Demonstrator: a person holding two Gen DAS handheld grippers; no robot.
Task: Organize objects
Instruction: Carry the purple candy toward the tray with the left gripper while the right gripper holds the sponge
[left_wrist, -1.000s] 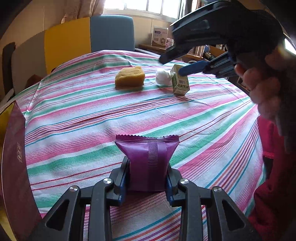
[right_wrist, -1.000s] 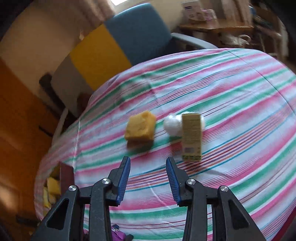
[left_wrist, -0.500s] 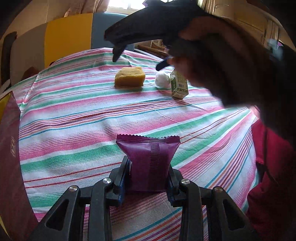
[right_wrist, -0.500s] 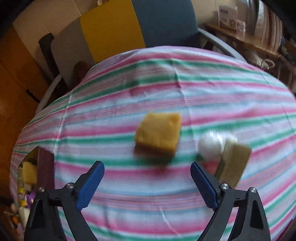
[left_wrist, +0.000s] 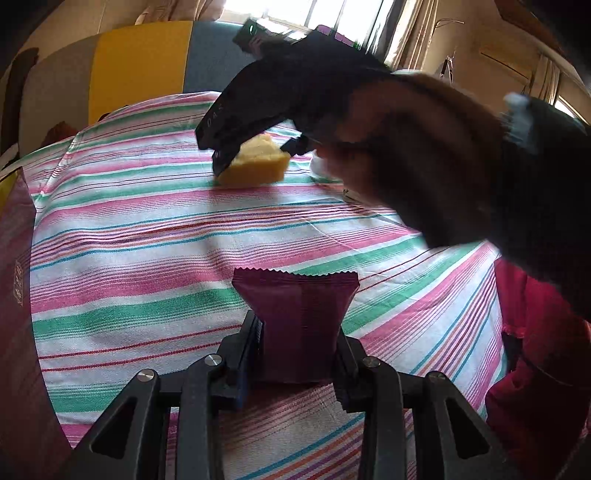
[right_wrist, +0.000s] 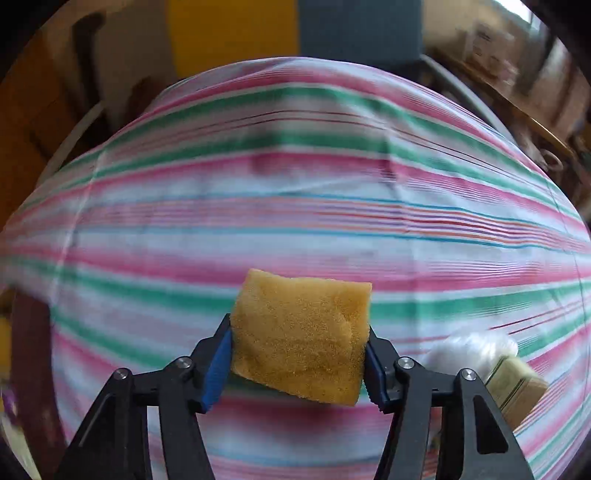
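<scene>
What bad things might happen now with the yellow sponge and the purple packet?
1. The right claw pinches the soft yellow sponge only at its edges; it may squash or slip free.
2. The white ball and the small carton sit close beside that claw, so a sideways swing might knock them over.
3. The left claw grips just the purple packet's lower end; it could slide out.

porous matt yellow sponge (right_wrist: 301, 338), glossy purple foil packet (left_wrist: 299, 325), woven striped cloth tablecloth (left_wrist: 147, 236).
</scene>
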